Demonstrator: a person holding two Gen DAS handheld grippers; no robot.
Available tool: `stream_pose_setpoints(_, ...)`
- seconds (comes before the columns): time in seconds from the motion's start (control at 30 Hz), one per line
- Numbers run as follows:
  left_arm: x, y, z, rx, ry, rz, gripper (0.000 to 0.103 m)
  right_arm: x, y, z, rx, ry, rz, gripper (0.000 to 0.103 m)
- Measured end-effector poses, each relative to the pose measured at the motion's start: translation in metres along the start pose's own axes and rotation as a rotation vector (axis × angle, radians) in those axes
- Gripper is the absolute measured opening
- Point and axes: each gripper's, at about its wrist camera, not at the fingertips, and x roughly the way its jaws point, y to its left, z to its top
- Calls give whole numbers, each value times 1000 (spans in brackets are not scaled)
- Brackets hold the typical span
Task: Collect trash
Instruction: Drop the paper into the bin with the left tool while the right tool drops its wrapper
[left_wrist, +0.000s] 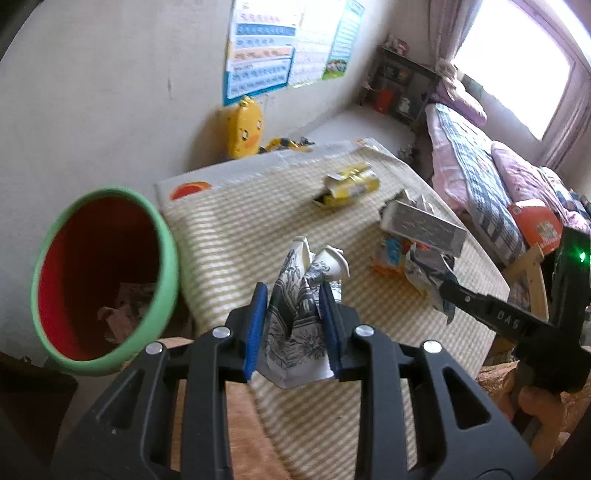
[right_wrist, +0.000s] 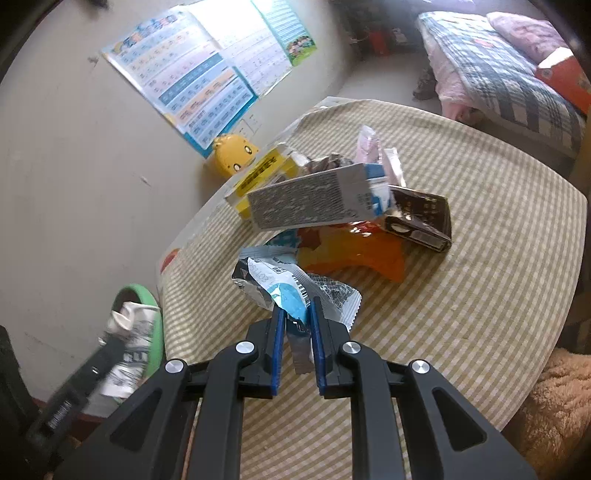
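My left gripper (left_wrist: 294, 291) is shut on a crumpled white paper cup with a black floral print (left_wrist: 306, 295), held above the table's left edge beside the green-rimmed red trash bin (left_wrist: 107, 280). The bin holds some paper scraps. My right gripper (right_wrist: 297, 314) is shut on a silver and blue foil wrapper (right_wrist: 284, 284), just above the checked tablecloth (right_wrist: 461, 295). More trash lies on the table: a grey-printed carton (right_wrist: 306, 201), an orange wrapper (right_wrist: 354, 254), a dark box (right_wrist: 421, 218) and a yellow box (left_wrist: 351, 186).
A yellow duck-shaped toy (left_wrist: 242, 127) stands against the wall behind the table. A bed with checked bedding (left_wrist: 491, 181) lies to the right. Posters (left_wrist: 266, 44) hang on the wall. A brown fuzzy seat (right_wrist: 554, 406) is at the table's near right.
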Motion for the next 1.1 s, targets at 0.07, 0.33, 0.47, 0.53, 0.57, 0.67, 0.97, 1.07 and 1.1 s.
stream_pose_setpoints(0.07,-4,10,1,-17,-5,11,28,3,4,-3,-15,8,-4,13)
stream_pose_setpoints(0.33,-21,63,0,-119,-40,70,28,4,24,-8,-44,16,10,13)
stream_pose_setpoints(0.47,-23,98,-1,-171,-49,128,28,6,51,-12,-86,36,53,13)
stream_pose_setpoints(0.53,-22,120,-2,-213,-42,149,28,11,66,-14,-115,52,70,13)
stream_pose_setpoints(0.57,-21,129,-3,-229,-35,157,28,15,76,-15,-135,62,83,13)
stream_pose_setpoints(0.67,-18,153,-4,-266,-26,189,28,27,110,-19,-186,103,149,13)
stream_pose_setpoints(0.97,-4,206,-20,-380,26,227,28,87,213,-32,-312,249,291,14)
stream_pose_setpoints(1.07,0,213,-21,-382,36,241,28,103,233,-30,-341,264,288,20)
stream_pose_setpoints(1.1,2,215,-21,-383,41,243,28,108,238,-30,-347,268,288,27)
